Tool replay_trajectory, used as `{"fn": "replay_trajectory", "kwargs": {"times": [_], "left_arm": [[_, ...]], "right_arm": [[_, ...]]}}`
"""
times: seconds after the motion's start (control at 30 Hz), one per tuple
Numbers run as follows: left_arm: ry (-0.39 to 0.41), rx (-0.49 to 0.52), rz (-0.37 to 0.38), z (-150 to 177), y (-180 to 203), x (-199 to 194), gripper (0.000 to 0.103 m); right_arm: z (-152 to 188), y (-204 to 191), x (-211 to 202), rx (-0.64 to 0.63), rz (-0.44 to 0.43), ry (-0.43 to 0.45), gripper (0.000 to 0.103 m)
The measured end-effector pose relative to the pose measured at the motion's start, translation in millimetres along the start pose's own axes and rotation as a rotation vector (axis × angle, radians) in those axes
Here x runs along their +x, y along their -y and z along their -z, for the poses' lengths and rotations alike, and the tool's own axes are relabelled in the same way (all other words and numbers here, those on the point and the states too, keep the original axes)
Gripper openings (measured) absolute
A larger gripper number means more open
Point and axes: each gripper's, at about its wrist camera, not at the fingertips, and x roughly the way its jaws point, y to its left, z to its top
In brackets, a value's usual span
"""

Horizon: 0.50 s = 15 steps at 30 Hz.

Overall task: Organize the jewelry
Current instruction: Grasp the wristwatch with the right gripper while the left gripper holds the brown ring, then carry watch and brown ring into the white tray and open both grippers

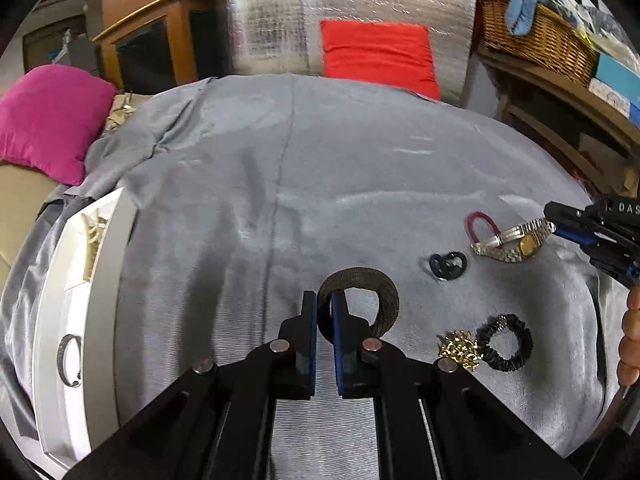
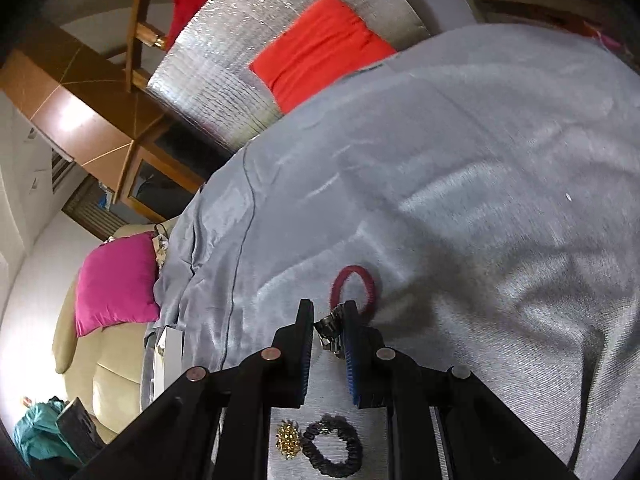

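Observation:
My left gripper [image 1: 324, 304] is shut on one side of a brown fabric hair band [image 1: 386, 300], and the rest of the ring stands out past the fingertips above the grey cloth [image 1: 280, 200]. At the right, my right gripper [image 1: 554, 220] pinches the strap end of a silver watch with a gold face [image 1: 512, 242], and the watch slopes down toward the cloth. In the right wrist view the watch strap [image 2: 332, 332] sits between the fingers of the right gripper [image 2: 328, 316]. A red hair tie [image 1: 480, 226] [image 2: 354, 288] lies just beyond the watch.
A small black elastic [image 1: 448, 266], a black scrunchie [image 1: 506, 342] [image 2: 332, 452] and a gold ornament [image 1: 460, 350] [image 2: 288, 444] lie on the cloth. A white box [image 1: 100, 280] at the left edge holds a silver bangle [image 1: 68, 360]. Pink cushion [image 1: 52, 120] far left; a hand [image 1: 632, 340] at right.

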Motion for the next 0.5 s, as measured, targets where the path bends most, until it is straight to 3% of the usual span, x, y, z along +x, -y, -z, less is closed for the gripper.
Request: {"fn": "replay_trajectory", "kwargs": {"times": [0.27,0.5], "left_arm": [[0.038,-0.024,-0.08,-1.4,-19.4,-12.8,0.007],[0.05,-0.056,-0.103,-1.2,-38.1,-19.0,0.007]], "right_arm": [[7.8,-29.0,-4.3,-0.082,-0.01,0.041,0.016],[17.3,-53.6,-3.6,-0.154,-0.002,0.06,0.016]]}}
